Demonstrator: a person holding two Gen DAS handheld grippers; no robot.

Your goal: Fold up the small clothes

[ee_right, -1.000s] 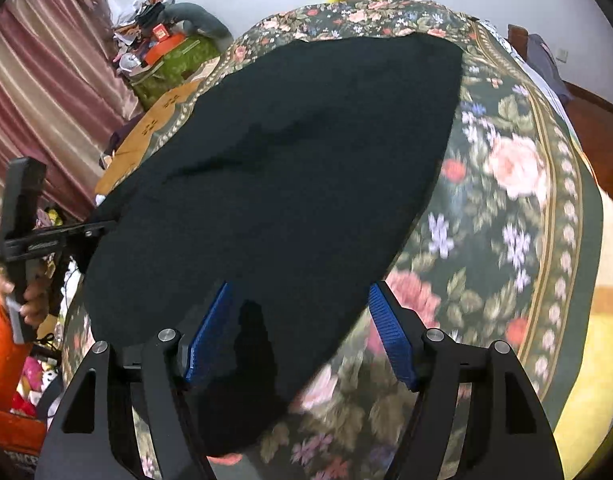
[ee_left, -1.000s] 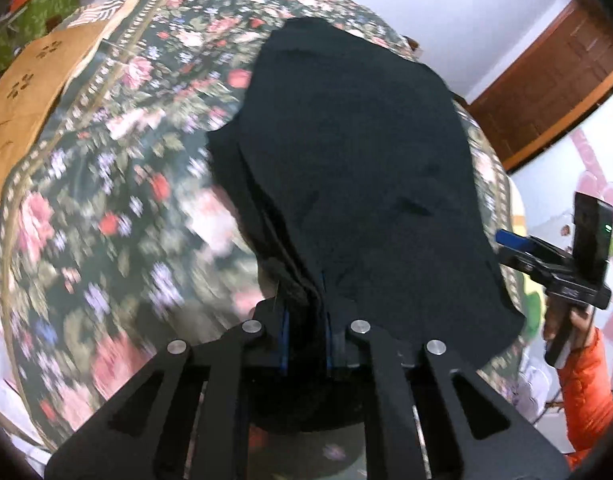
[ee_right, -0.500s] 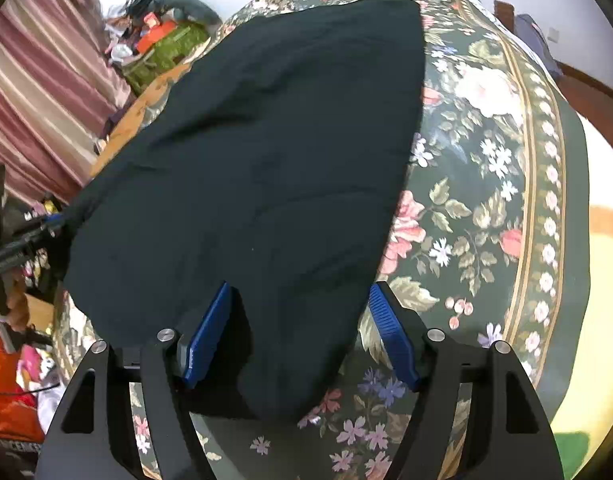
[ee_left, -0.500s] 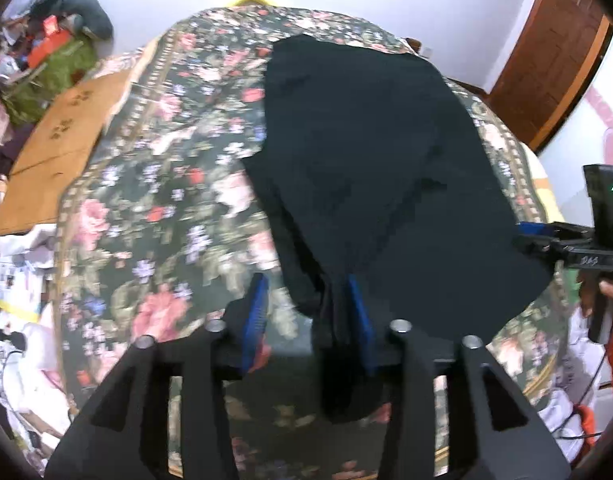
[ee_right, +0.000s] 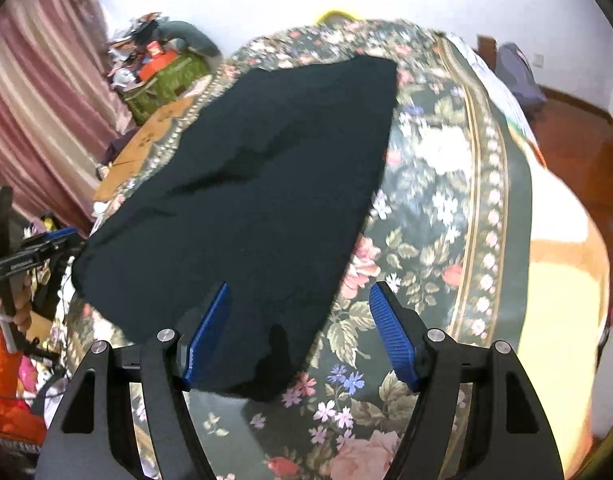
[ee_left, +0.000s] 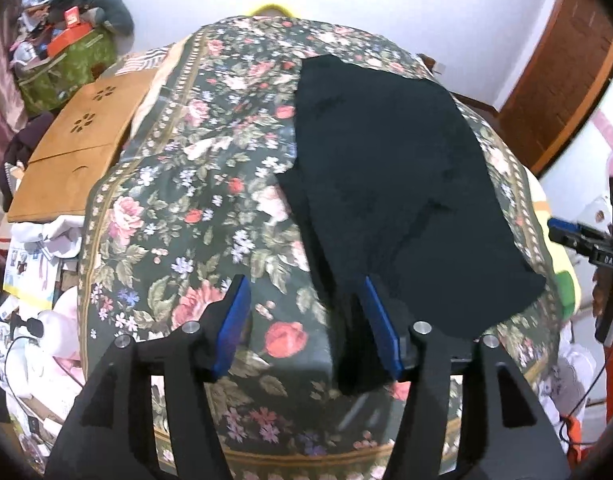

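Both the left gripper (ee_left: 306, 320) and right gripper (ee_right: 300, 332) hang spread above the near edge of the black garment (ee_left: 390, 184), the left's jaws having just been opening to drop it flat on the floral bedspread (ee_left: 178, 200) for folding.

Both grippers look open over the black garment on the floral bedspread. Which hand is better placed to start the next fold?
Probably the right gripper: the black garment has its near edge between the open jaws. The left gripper, just opened, mostly frames the floral bedspread.

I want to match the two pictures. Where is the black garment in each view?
Left wrist: black garment lies right of centre, its near corner by the right pad.
Right wrist: it fills the centre-left, its near edge between the open jaws.
Shared landmark: the wooden board beside the bed.
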